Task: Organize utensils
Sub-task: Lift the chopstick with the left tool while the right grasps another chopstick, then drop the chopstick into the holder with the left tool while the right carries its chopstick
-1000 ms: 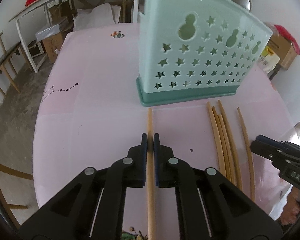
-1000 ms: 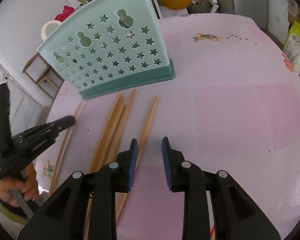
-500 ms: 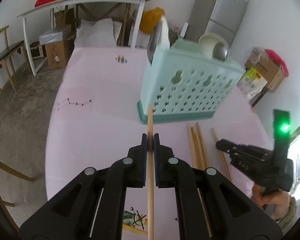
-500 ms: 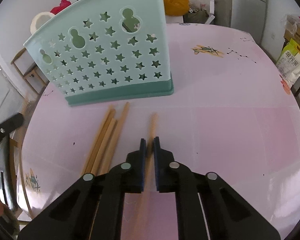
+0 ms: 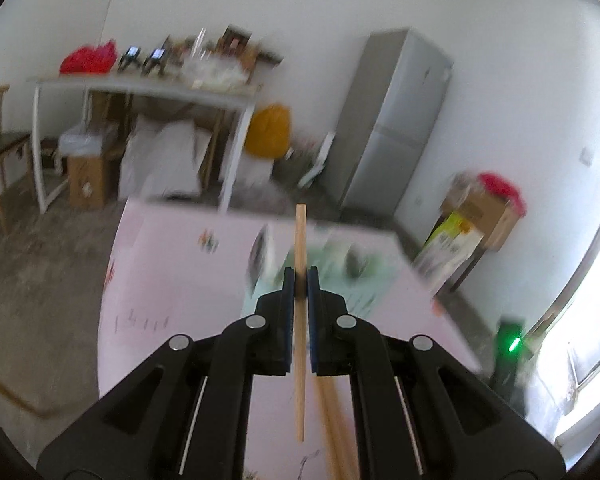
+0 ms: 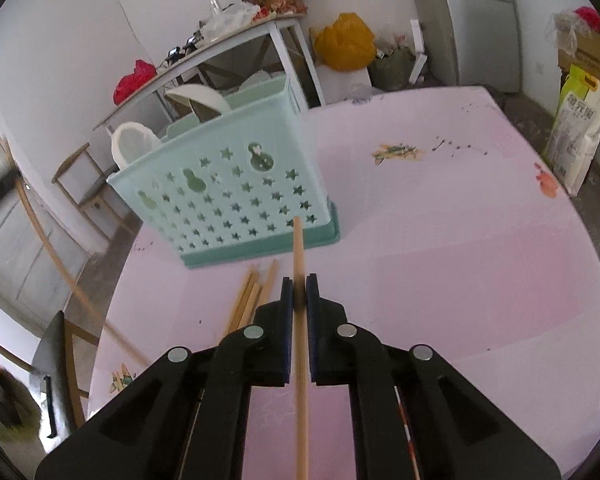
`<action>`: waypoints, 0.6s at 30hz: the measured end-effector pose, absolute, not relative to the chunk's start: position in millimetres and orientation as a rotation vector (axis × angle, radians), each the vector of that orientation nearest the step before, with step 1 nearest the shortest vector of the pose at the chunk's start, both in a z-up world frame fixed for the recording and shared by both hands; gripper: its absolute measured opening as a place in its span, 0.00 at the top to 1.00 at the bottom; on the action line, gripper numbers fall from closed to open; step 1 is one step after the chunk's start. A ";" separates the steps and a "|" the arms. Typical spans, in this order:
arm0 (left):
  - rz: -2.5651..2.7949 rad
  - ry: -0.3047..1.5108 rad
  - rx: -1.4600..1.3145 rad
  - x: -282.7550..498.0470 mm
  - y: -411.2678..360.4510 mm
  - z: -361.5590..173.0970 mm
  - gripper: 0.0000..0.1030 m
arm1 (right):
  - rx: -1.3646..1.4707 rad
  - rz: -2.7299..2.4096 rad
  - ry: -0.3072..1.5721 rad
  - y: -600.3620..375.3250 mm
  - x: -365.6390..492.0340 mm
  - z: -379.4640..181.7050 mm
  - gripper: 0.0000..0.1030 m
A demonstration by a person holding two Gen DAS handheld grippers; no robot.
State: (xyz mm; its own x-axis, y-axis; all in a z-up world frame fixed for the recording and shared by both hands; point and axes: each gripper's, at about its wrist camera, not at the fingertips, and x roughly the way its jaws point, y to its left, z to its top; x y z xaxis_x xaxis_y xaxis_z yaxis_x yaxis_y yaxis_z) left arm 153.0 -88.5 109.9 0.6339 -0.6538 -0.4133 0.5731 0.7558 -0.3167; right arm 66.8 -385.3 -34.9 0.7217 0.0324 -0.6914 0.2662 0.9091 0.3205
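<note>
The left gripper (image 5: 300, 280) pinches one chopstick (image 5: 300, 320) at frame centre; the right gripper (image 6: 299, 286) clamps another chopstick (image 6: 300, 320), its tip before the mint holder (image 6: 236, 184) at centre. Both look light, stiff and smooth, likely to pivot; mid-length holds seem steadiest. Spare sticks (image 6: 250, 300) lie at the holder's base.

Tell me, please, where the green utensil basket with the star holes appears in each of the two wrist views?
Left wrist view: the utensil basket is blurred, just right of centre, partly hidden behind the left tool.
Right wrist view: the basket stands left of centre on the pink table, beyond the right tool.
Shared landmark: the grey refrigerator against the back wall.
</note>
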 end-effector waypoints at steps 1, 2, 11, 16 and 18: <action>-0.725 0.493 -0.173 155.0 -90.7 124.6 0.95 | 0.422 -0.135 0.753 -385.7 65.8 -34.4 0.94; -0.738 0.458 -0.182 156.3 -92.3 136.5 0.95 | 0.427 -0.133 0.750 -386.5 65.5 -34.2 0.94; -0.728 0.214 -0.218 174.1 -126.8 197.7 0.95 | 0.448 -0.117 0.737 -390.5 64.5 -34.6 0.94; -0.672 0.182 -0.181 195.9 -156.1 178.6 0.95 | 0.459 -0.108 0.732 -392.6 62.7 -34.2 0.94; -0.665 0.202 -0.157 204.8 -167.8 163.4 0.95 | 0.461 -0.106 0.729 -393.1 62.6 -33.9 0.94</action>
State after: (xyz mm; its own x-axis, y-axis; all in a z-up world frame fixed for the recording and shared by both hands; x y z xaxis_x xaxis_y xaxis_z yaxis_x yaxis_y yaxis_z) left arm 204.8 -167.8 163.4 0.7687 -0.6251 -0.1352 0.5948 0.7764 -0.2082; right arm 62.6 -393.1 -33.9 0.7450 0.0645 -0.6639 0.2515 0.8947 0.3691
